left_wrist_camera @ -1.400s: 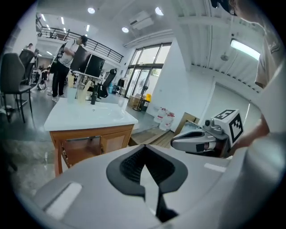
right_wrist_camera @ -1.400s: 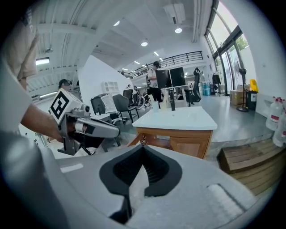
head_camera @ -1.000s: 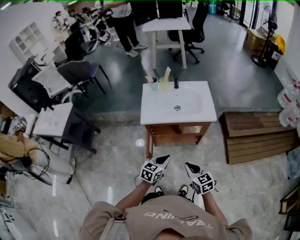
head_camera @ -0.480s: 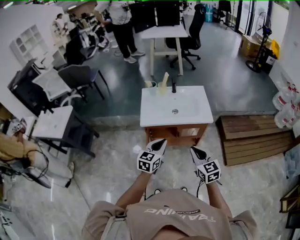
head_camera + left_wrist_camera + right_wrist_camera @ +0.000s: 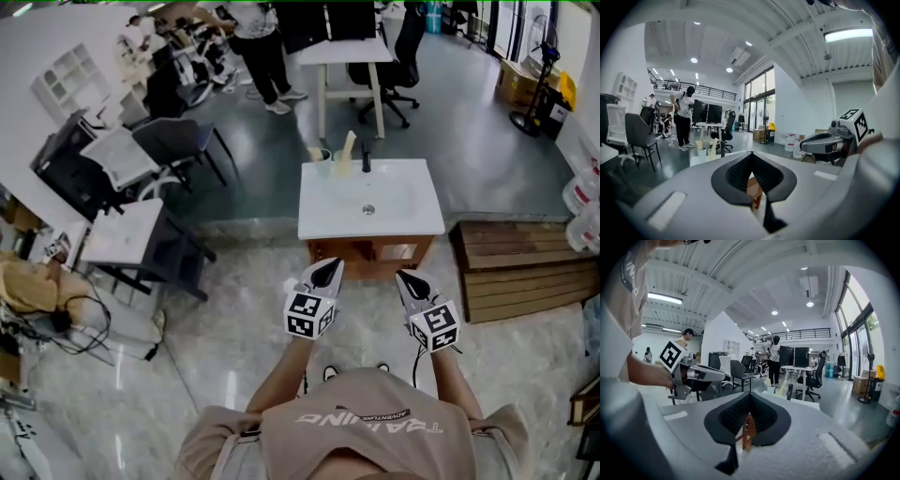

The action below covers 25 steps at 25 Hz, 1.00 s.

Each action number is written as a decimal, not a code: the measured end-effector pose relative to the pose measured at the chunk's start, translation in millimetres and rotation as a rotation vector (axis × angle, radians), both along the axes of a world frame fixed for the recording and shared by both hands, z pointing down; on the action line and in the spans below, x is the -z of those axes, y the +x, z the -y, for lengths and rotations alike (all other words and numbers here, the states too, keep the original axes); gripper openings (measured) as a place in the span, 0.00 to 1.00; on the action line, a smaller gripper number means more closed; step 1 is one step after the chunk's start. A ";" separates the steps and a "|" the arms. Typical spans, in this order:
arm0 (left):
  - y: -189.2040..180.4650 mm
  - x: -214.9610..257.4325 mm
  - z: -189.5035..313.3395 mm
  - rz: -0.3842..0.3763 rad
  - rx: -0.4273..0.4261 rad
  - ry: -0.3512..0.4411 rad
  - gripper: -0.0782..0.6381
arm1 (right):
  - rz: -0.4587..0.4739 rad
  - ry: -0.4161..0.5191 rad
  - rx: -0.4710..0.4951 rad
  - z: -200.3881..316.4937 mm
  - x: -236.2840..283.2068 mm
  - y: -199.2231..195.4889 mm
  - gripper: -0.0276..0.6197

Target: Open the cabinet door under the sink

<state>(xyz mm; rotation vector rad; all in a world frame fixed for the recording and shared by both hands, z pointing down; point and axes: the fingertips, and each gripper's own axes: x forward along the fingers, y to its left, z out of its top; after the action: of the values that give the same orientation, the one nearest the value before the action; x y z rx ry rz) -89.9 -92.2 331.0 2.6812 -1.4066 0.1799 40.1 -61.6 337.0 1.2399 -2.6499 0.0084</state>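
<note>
The sink unit has a white basin top (image 5: 370, 199) on a low wooden cabinet (image 5: 370, 252), whose front faces me in the head view; its door is too small to make out. Both grippers are held side by side in the air just short of that front, pointing at it. My left gripper (image 5: 329, 267) is shut with nothing in it, and a sliver of the wooden cabinet (image 5: 753, 186) shows past the left gripper (image 5: 751, 154). My right gripper (image 5: 411, 278) also looks shut and empty, with the cabinet (image 5: 749, 430) beyond the right gripper (image 5: 749, 395).
A black tap (image 5: 366, 161) and two cups (image 5: 323, 159) stand on the basin's far edge. Wooden steps (image 5: 520, 267) lie to the right, with water jugs (image 5: 581, 202) beyond. Desks and chairs (image 5: 127, 234) are at the left. A person (image 5: 267, 47) stands by a white table (image 5: 352, 54) behind.
Both grippers have risen and moved forward toward the cabinet front, still side by side. Their jaws stay as they were. The view has shifted slightly, so the sink sits further right.
</note>
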 end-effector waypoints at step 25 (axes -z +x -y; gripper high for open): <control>-8.9 24.5 -22.1 0.042 0.034 0.058 0.13 | 0.047 0.083 -0.156 -15.2 27.8 27.7 0.05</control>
<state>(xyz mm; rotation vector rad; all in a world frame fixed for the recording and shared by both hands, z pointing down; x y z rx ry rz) -98.8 -70.0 306.5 2.7136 -1.4907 0.1969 67.8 -46.4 309.2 1.4887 -2.6097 -0.0486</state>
